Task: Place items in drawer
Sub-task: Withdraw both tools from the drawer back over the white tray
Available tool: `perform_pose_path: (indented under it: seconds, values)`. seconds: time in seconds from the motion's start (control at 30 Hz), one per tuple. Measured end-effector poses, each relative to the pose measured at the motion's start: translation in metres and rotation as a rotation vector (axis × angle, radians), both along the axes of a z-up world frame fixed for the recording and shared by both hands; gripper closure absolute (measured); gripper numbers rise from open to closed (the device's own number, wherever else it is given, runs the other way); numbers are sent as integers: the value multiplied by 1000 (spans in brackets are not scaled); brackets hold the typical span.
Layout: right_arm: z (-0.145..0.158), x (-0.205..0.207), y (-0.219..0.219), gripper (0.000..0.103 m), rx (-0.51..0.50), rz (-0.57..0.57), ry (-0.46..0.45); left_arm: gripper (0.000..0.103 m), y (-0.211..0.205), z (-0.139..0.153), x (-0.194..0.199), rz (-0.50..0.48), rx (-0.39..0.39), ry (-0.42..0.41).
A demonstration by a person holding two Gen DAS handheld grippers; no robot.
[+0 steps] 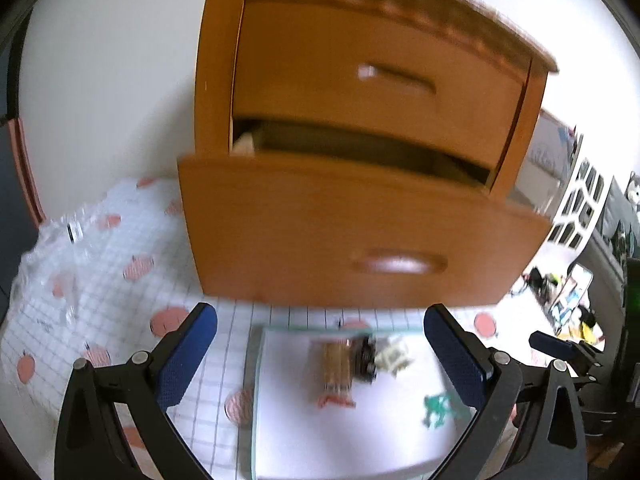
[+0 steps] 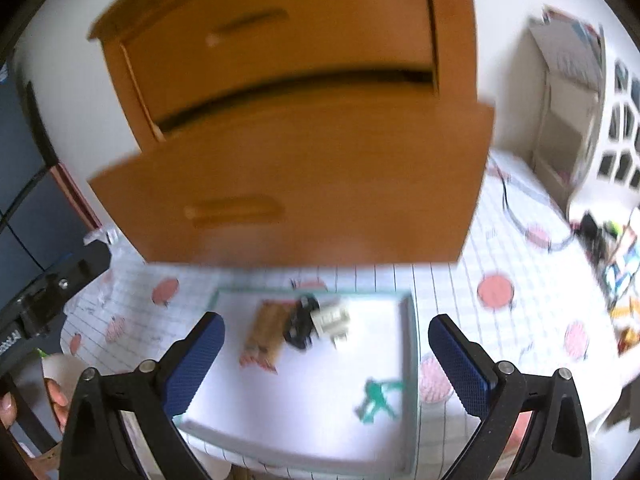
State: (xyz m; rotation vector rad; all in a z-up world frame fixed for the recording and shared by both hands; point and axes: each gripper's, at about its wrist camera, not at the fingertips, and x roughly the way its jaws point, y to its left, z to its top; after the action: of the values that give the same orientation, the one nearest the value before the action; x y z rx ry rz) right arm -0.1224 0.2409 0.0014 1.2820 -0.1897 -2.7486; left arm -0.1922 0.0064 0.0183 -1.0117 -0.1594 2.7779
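Note:
A wooden two-drawer chest (image 1: 360, 60) (image 2: 280, 40) stands on the table; its lower drawer (image 1: 360, 232) (image 2: 300, 184) is pulled out. In front lies a white tray (image 1: 280, 440) (image 2: 224, 412) holding a brown packet (image 1: 336, 372) (image 2: 266, 330), a black item (image 1: 365, 358) (image 2: 300, 324), a pale item (image 1: 394, 356) (image 2: 332, 318) and a green toy figure (image 1: 438, 410) (image 2: 376, 398). My left gripper (image 1: 320, 352) hangs open above the tray. Over the same tray my right gripper (image 2: 326, 356) is open too, with nothing between its fingers.
A white grid tablecloth with pink fruit prints (image 1: 100, 280) (image 2: 520, 272) covers the table. Clear plastic wrap (image 1: 60, 240) lies at the left. Clutter and a phone (image 1: 572, 296) sit at the right, near a white lattice basket (image 2: 620, 140). A hand (image 2: 56, 396) shows at lower left.

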Motion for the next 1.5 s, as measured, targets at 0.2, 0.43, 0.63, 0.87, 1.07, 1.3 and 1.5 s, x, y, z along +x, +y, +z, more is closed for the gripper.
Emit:
perform_pose_path:
  seconds: [0.2, 0.43, 0.63, 0.87, 1.07, 1.3, 1.5]
  values:
    - [-38, 3, 6, 0, 1, -18, -63, 0, 4, -44, 0, -8, -18, -114]
    - [-70, 5, 9, 0, -23, -14, -119, 0, 3, -83, 0, -18, -38, -206]
    - [-86, 6, 8, 0, -44, 5, -149, 0, -1, -105, -2, -14, -17, -259]
    - [-106, 3, 13, 1, -72, -3, -189, 0, 1, -125, -7, -27, -10, -315]
    - [-120, -3, 22, 16, -98, -31, -230, 0, 2, -136, -10, -32, -2, -340]
    - [-129, -4, 26, 27, -107, -51, -259, 0, 1, -141, -14, -34, 14, -356]
    - [-138, -6, 34, 36, -105, -94, -296, 1, 0, -141, -14, -40, 35, -354]
